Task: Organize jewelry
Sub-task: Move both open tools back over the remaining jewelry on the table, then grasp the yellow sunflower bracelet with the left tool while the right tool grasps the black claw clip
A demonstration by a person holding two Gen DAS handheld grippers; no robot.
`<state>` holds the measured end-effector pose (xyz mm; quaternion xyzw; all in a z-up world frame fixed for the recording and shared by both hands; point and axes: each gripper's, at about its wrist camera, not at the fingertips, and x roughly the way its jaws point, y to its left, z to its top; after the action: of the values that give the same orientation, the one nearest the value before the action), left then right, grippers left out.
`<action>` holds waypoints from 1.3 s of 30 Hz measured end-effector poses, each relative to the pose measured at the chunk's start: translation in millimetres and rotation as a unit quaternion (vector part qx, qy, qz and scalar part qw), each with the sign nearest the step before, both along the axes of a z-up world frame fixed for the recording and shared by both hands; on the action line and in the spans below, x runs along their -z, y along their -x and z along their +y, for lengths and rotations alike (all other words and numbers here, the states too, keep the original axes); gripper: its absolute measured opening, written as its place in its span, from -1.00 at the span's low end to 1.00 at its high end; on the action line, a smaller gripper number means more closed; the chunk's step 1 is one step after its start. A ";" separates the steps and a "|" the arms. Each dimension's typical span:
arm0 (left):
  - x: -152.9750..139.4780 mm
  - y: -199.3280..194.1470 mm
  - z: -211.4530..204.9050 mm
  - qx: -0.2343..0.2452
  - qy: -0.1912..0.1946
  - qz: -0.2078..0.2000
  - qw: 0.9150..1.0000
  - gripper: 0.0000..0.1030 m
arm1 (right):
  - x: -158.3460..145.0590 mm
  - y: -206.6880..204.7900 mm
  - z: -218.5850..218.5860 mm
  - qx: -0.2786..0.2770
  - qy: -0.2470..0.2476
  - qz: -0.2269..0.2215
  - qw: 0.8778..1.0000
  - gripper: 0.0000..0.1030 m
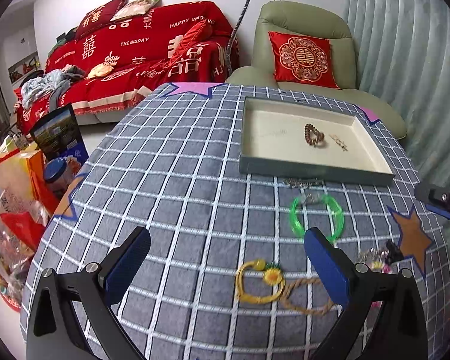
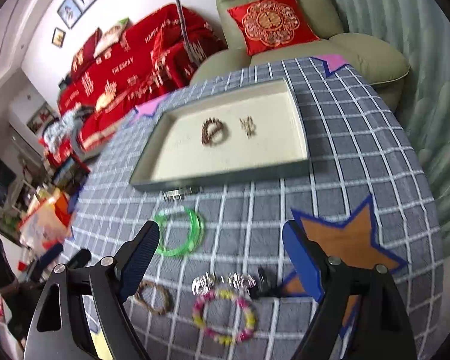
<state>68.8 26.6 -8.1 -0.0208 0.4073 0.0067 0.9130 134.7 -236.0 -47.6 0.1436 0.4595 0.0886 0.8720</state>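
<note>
Both grippers hang over the checked cloth (image 1: 180, 180), each with its jaws spread wide and nothing between the pads. Under the left gripper (image 1: 228, 265) lies a yellow cord bracelet (image 1: 259, 282) with a small flower, a brown cord trailing off it. Below the right gripper (image 2: 222, 258) sits a pink-and-yellow bead bracelet (image 2: 225, 315), with a silver piece (image 2: 222, 282) and something black touching its far side, and a brown braided ring (image 2: 153, 298) just beside it. Farther out lies a green bangle (image 1: 316, 214), then a small silvery item against the tray's near wall. The tray (image 1: 312, 171) holds a brown bead bracelet (image 1: 313, 135) and a pale hairpin-like piece (image 1: 339, 142), close together but apart. Beyond stand a green armchair and red-covered sofa.
</note>
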 end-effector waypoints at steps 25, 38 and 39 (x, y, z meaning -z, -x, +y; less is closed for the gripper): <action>52.4 34.4 20.0 0.025 -0.014 0.050 0.998 1.00 | 56.9 68.7 1.4 0.018 0.083 0.084 0.993 0.68; 57.9 8.0 16.8 0.052 -0.026 0.053 0.997 0.95 | 59.5 55.3 -2.2 0.033 0.105 0.077 0.991 0.68; 59.9 6.2 16.5 0.054 -0.027 0.055 0.997 0.96 | 58.8 53.3 -4.7 0.036 0.106 0.075 0.991 0.68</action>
<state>62.6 43.1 -68.0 0.0267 0.4575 -0.0306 0.8883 81.3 -240.6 -106.4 0.0724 0.5252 -0.0029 0.8479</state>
